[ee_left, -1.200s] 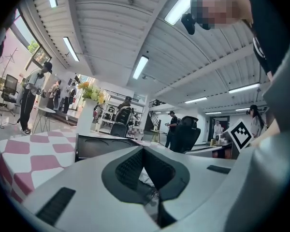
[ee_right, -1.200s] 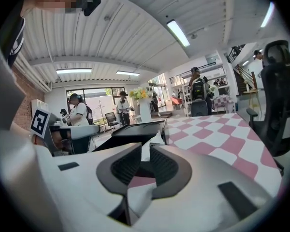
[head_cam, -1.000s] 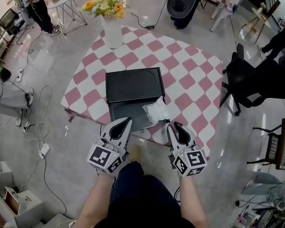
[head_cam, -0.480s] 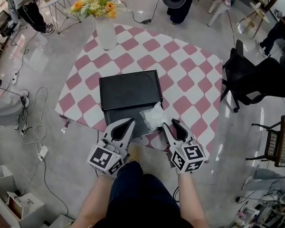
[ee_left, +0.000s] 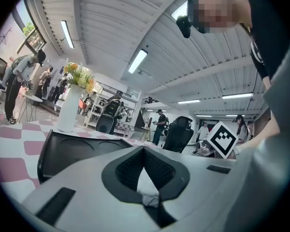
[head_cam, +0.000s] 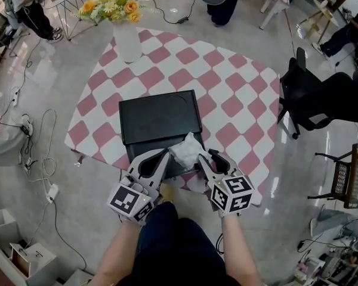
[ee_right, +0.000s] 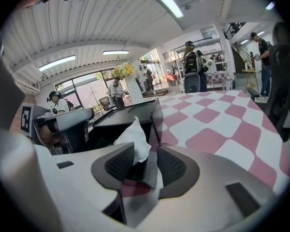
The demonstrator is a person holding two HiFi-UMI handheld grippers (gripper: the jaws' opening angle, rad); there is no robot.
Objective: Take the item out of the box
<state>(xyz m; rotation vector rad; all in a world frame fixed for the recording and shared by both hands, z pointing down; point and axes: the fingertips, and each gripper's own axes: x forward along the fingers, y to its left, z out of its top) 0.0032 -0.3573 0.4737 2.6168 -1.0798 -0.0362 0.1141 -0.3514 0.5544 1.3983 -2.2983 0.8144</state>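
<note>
left gripper (head_cam: 164, 155): jaws held shut tip to tip, nothing pinched, parked just left of the item. white crumpled item (head_cam: 186, 147): lodged peak-up in the near right corner of the black box (head_cam: 158, 109). right gripper (head_cam: 206, 158): judged nearer; jaws just opened wide, item's peak straddled, not pressed.

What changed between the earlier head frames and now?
Both grippers moved forward to the open black box. The right gripper dipped onto the crumpled white paper wad; its fingers have just been opening and now straddle the wad without squeezing it. The left gripper drew up beside it, fingers together. Unchanged: box, wad and white flower vase on the pink-and-white checked table.
</note>
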